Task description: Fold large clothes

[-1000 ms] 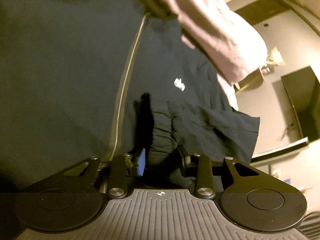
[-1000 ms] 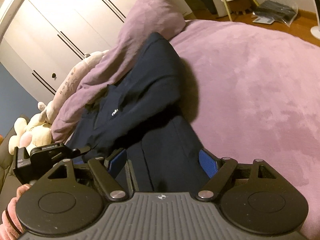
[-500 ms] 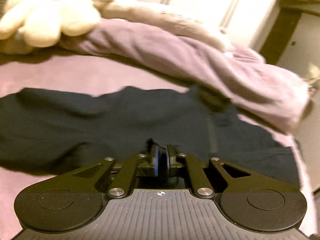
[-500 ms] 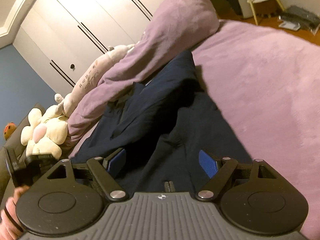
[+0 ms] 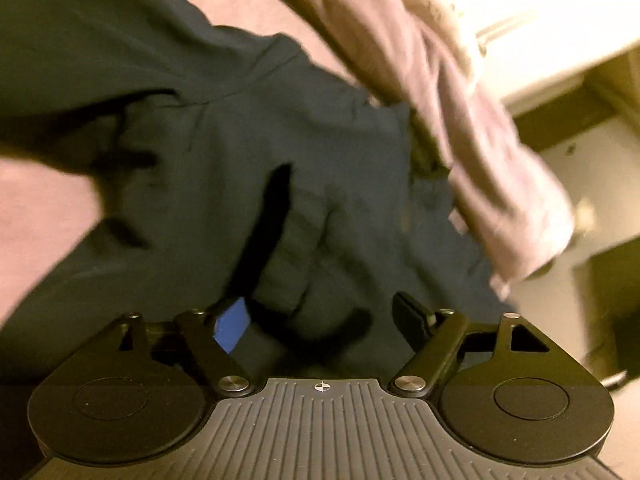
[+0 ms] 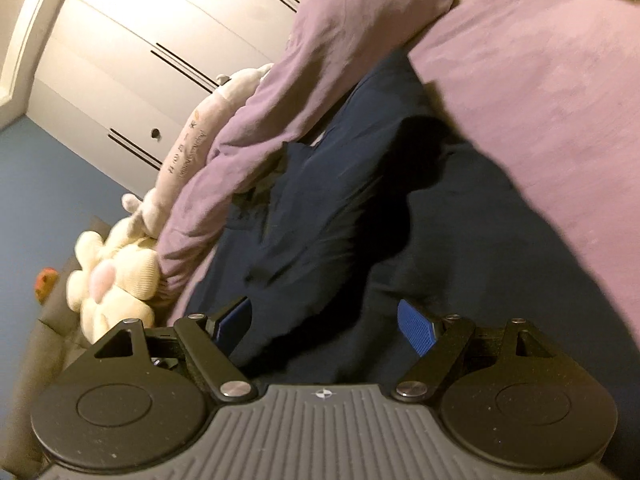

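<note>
Dark blue clothing (image 5: 248, 168) lies spread on the purple bed cover (image 6: 540, 92) and fills the middle of both views. In the left wrist view it is blurry, so its folds and edges are hard to make out, and I cannot tell what kind of clothing it is. The left gripper (image 5: 320, 320) sits low in that frame. Its jaws have just been opening, and a ribbed bit of cloth lies between them, but the pads do not press on it. The right gripper (image 6: 322, 324) is spread wide over the cloth and grips nothing. A purple blanket (image 6: 288, 92) covers the clothing's far edge. A cream plush toy (image 6: 116, 276) sits at the lower left, partly hidden by the gripper. White closet doors (image 6: 152, 48) fill the upper left.
</note>
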Available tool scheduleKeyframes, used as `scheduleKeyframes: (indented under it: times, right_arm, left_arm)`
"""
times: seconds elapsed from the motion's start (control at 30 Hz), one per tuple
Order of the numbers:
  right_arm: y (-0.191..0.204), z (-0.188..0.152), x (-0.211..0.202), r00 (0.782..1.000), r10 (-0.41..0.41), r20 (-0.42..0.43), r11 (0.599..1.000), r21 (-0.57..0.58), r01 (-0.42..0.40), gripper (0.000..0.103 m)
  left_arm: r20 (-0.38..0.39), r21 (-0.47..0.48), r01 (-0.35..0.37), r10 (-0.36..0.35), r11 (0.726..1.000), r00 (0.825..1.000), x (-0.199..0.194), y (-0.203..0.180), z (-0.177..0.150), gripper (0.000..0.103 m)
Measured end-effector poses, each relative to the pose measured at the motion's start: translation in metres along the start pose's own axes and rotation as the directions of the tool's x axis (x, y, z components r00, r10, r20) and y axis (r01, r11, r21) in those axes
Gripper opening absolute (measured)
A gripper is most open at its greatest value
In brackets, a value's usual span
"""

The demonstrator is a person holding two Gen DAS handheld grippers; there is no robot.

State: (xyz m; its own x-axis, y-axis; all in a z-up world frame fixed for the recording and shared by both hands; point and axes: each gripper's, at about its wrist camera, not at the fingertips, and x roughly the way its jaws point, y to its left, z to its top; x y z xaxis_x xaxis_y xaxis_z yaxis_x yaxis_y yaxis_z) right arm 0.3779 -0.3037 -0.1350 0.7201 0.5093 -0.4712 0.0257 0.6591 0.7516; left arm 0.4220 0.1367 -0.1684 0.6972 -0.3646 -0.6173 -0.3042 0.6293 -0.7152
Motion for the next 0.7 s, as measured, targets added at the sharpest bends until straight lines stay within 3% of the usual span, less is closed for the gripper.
scheduleKeyframes:
  times: [0.03,0.07,0.1,0.2,0.37,0.57,0.63,0.7]
  right_arm:
    - [0.0,0.001,0.006,1.0,0.014,-0.007,1.0,0.017,-0.014,0.081]
    - [-0.001,0.002,0.013,1.0,0.025,-0.016,0.999,0.037,-0.024,0.081]
    - [-0.002,0.004,0.018,0.999,0.033,-0.021,0.998,0.054,-0.032,0.081]
    - [-0.005,0.011,0.031,0.998,0.054,-0.017,0.994,0.092,-0.052,0.081]
    - [-0.011,0.031,0.044,0.996,0.073,0.046,0.984,0.162,-0.08,0.081]
    - [-0.003,0.037,0.068,0.996,0.066,0.053,0.981,0.181,-0.074,0.081]
    - [-0.001,0.036,0.074,0.998,0.037,0.057,0.987,0.156,-0.045,0.065]
    - [-0.004,0.038,0.079,0.999,-0.005,0.05,0.988,0.151,-0.003,0.055]
  left_arm:
    - [0.014,-0.023,-0.002,0.002,1.0,1.0,0.004,0.001,0.002,0.068]
    - [0.011,-0.045,-0.01,0.011,0.999,1.0,0.011,0.001,0.007,0.038]
    - [-0.006,-0.064,-0.006,0.005,0.998,1.0,0.018,0.002,0.012,0.028]
    - [0.031,-0.125,0.041,-0.038,0.991,0.999,0.017,0.005,0.027,0.024]
    - [0.214,-0.023,-0.003,0.008,1.0,0.977,-0.009,-0.017,0.058,0.024]
    - [0.286,-0.02,-0.003,0.009,1.0,0.958,-0.025,-0.028,0.088,0.024]
    - [0.285,-0.022,0.004,0.003,1.0,0.958,-0.025,-0.032,0.093,0.024]
    - [0.284,-0.013,0.007,-0.003,1.0,0.959,-0.028,-0.033,0.093,0.024]
